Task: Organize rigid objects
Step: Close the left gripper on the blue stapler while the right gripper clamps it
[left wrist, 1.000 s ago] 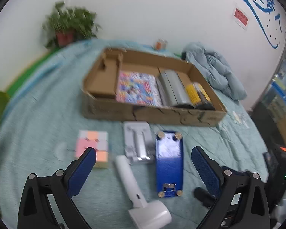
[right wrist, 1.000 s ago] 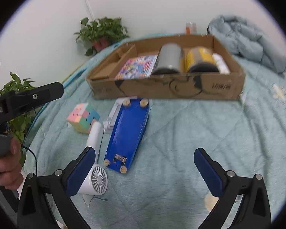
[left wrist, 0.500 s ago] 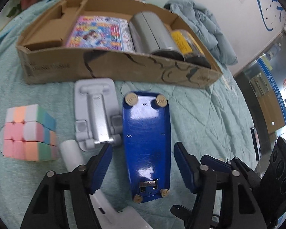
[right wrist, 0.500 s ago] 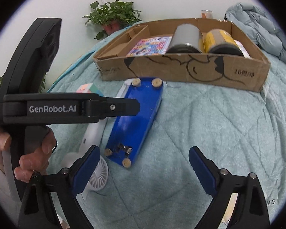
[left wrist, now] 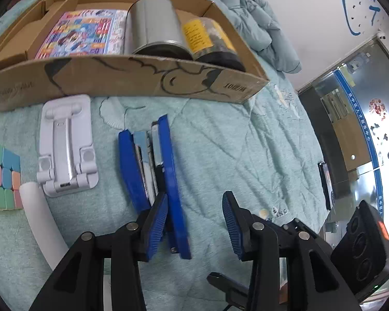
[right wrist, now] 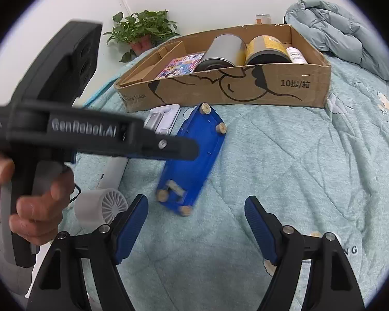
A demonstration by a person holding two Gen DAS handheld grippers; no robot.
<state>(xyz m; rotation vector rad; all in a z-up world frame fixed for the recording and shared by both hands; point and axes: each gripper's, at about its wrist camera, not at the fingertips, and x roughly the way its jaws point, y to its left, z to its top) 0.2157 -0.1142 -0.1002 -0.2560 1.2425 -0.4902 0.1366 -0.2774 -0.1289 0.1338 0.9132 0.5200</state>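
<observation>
Finds the blue case [left wrist: 172, 181] tipped up on its long edge on the bed's teal quilt [left wrist: 246, 155], no longer lying flat with its four round feet upward as half a second before. Catches the left tongs [left wrist: 194, 199] closing, far narrower than a second ago: left pad against the case's near end, right pad still clear at 3 o'clock, so not yet a grip. Places the case just short of the cardboard box [left wrist: 116, 77] at 12 o'clock, with the white phone stand [left wrist: 67, 142] at 9 o'clock of it, and the pastel cube [left wrist: 2, 178] and the white fan [right wrist: 101, 204] further toward 8 o'clock, all unmoved. Leaves the grey tin [left wrist: 153, 26], the yellow-labelled jar [left wrist: 207, 39] and the colourful booklet [left wrist: 83, 33] inside the box as before. Shows the right tongs [right wrist: 195, 202] closing too, open over bare quilt with nothing between them, the case at their 12 o'clock. Frames a hand [right wrist: 33, 207] on the left handle at 9 o'clock.
</observation>
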